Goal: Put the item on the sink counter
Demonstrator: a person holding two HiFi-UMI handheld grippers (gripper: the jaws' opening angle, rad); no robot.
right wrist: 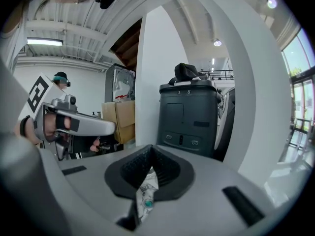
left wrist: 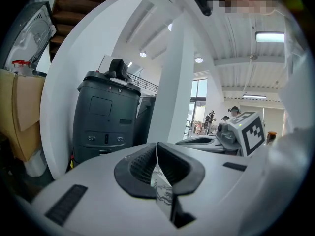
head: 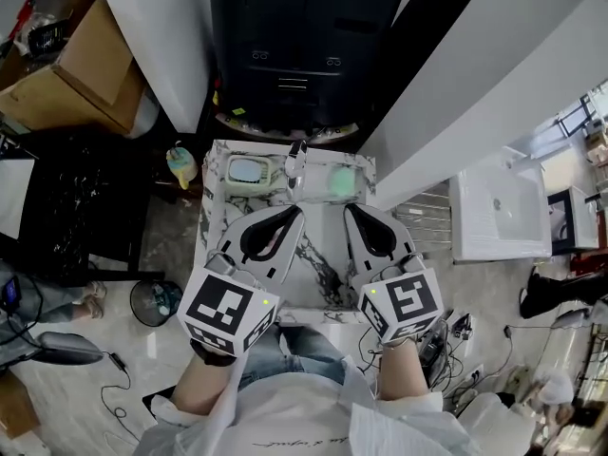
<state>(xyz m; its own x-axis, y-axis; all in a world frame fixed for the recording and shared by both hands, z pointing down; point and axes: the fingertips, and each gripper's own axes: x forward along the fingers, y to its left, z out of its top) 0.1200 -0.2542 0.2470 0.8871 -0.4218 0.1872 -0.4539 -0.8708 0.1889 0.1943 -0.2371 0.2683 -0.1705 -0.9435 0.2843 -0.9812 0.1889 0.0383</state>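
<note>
Head view, stock list, big to small.

1. Dark grey machine (head: 290, 55): stands behind bench, not part of job.
2. Marble bench (head: 318, 259) (sink counter): directly under both grippers, near half bare.
3. Left gripper (head: 293, 217) & right gripper (head: 353, 215): side by side over bench, tips toward far end. Fingers of both clenched tip to tip, nothing held. Each gripper view shows only marble through the slit.
4. Containers:
   - Green tray (head: 231, 174), far left of bench: holds one pale lump (head: 249, 170), kind n/k.
   - Pale recess (head: 321, 186), far right, prob. the basin: holds green round item (head: 341, 180).
5. Task thing: prob. the green round item. It sits just beyond right gripper's tips, not touching. Can't settle which item is meant.

Handling note (judgement): approach stage, no pick yet. Release right fingers before closing in. Come in low, straddle the item, then clench. Keep left gripper clear of tray. Set down on bare marble.
</note>
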